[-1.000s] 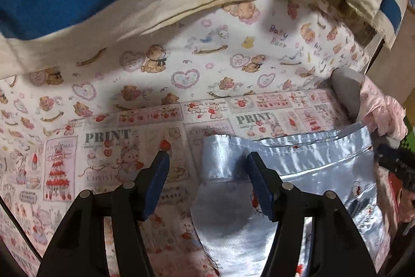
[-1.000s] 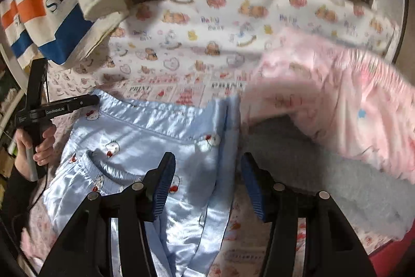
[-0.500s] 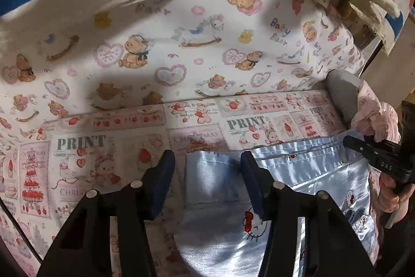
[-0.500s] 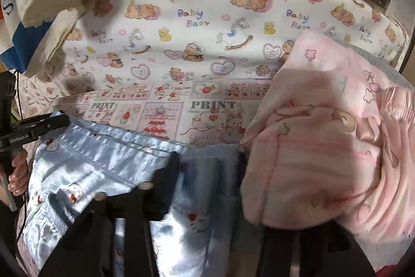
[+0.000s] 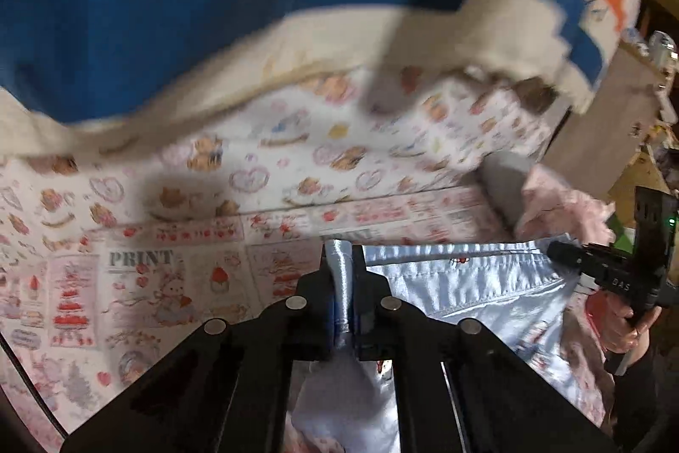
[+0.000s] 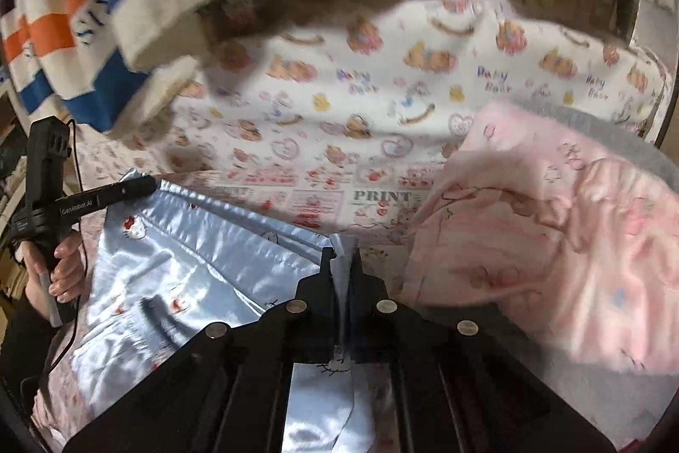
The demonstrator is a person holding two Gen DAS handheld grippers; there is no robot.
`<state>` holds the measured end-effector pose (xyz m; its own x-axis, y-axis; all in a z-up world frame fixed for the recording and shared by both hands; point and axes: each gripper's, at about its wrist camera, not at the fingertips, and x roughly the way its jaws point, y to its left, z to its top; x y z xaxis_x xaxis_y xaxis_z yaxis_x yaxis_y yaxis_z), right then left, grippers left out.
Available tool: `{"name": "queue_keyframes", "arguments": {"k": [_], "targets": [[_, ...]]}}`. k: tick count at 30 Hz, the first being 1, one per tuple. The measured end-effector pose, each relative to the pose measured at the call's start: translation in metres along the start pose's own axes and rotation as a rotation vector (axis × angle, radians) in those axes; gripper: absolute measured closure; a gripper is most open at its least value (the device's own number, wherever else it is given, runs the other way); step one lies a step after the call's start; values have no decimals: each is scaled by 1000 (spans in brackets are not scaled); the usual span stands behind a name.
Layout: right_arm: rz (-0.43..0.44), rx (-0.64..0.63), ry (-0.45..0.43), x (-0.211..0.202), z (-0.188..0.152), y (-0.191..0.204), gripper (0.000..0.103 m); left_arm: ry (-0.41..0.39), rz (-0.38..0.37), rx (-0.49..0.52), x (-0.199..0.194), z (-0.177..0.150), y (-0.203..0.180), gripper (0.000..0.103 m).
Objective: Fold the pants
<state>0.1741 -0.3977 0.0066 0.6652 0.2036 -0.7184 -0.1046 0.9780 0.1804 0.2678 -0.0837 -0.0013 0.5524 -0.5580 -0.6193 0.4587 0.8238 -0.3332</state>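
Light blue satin pants (image 5: 467, 287) with small cartoon prints lie on a patterned bed sheet. My left gripper (image 5: 343, 262) is shut on the pants' left edge, with a bunched fold of blue fabric pinched between its fingers. My right gripper (image 6: 343, 260) is shut on the pants' (image 6: 191, 240) right edge, fabric pinched between its fingers. Each gripper shows in the other's view: the right one at the right of the left wrist view (image 5: 564, 253), the left one at the left of the right wrist view (image 6: 144, 183).
A pink fleece garment (image 6: 551, 232) lies bunched on grey cloth right beside the right gripper. A striped blue, cream and orange blanket (image 5: 212, 7) hangs over the far side of the bed. Wooden furniture (image 5: 611, 113) stands beyond the bed's right end.
Both grippers have gone from open around the pants' edges to shut on the fabric. Both views are blurred with motion and have tilted upward.
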Motion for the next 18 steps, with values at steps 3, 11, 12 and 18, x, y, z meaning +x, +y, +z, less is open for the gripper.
{"name": "queue_keyframes", "arguments": {"k": [3,11,12,18], "targets": [[19,11,-39,-30,-8,7,99,-40,-14,46,-34,-5,-17,99],[8,-71,-176,-120,-64,49,99,-120,-26,149,-117,-58,-56,99],[13,-64,-182,-128,-75,53,99,-122,-27,146,-123,-69,-57,99],[27,-74,-159,-134,-132,65,99,-79,-28,179,-135,-131,-62,98]]}}
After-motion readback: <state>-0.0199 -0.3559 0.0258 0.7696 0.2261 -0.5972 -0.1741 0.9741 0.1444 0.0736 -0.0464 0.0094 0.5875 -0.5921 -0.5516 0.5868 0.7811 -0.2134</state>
